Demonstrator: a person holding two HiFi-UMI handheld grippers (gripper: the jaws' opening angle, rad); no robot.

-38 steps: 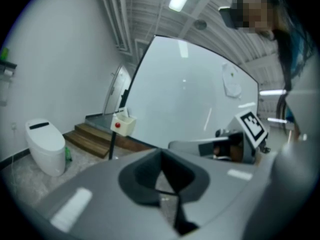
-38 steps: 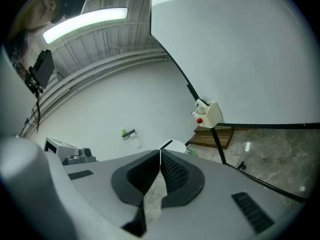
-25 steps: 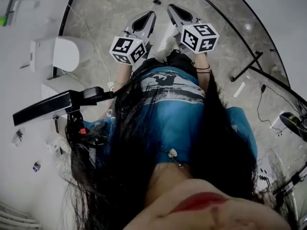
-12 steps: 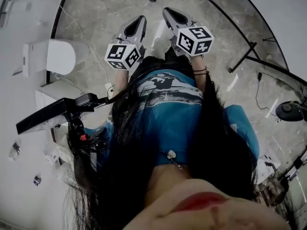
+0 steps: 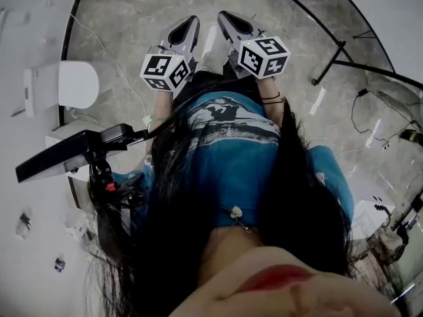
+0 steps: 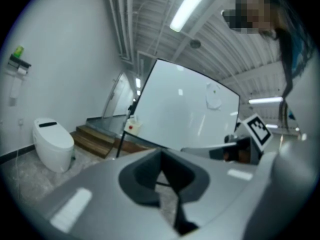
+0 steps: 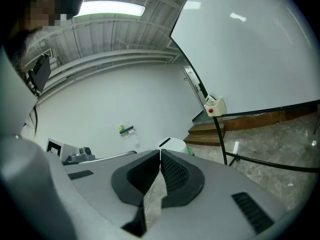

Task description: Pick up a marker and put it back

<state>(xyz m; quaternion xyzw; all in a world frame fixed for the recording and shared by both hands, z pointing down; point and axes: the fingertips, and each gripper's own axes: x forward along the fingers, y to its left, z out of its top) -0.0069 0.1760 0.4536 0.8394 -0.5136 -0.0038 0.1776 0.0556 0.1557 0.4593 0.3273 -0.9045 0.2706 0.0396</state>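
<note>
Head view, looking steeply down: a person in a blue shirt [image 5: 231,150] holds the left gripper [image 5: 190,24] and the right gripper [image 5: 226,16] side by side in front of the body, above a marbled floor [image 5: 132,18], each carrying its cube with square markers [image 5: 164,71]. In the left gripper view the left gripper [image 6: 161,154] is clenched, its dark pads meeting at the tips with only floor showing in the narrow slot behind them. In the right gripper view the right gripper [image 7: 160,153] is likewise clenched on nothing, its ribbed pads touching at the front edge. Both gripper views face a large whiteboard [image 6: 190,109] tilted on a black stand [image 7: 222,134], with a small white box bearing a red button [image 7: 214,106] at its lower corner and wooden steps [image 6: 95,139] behind. A white toilet [image 6: 50,141] stands against the wall to the left. A marker cannot be made out in any view.
</note>
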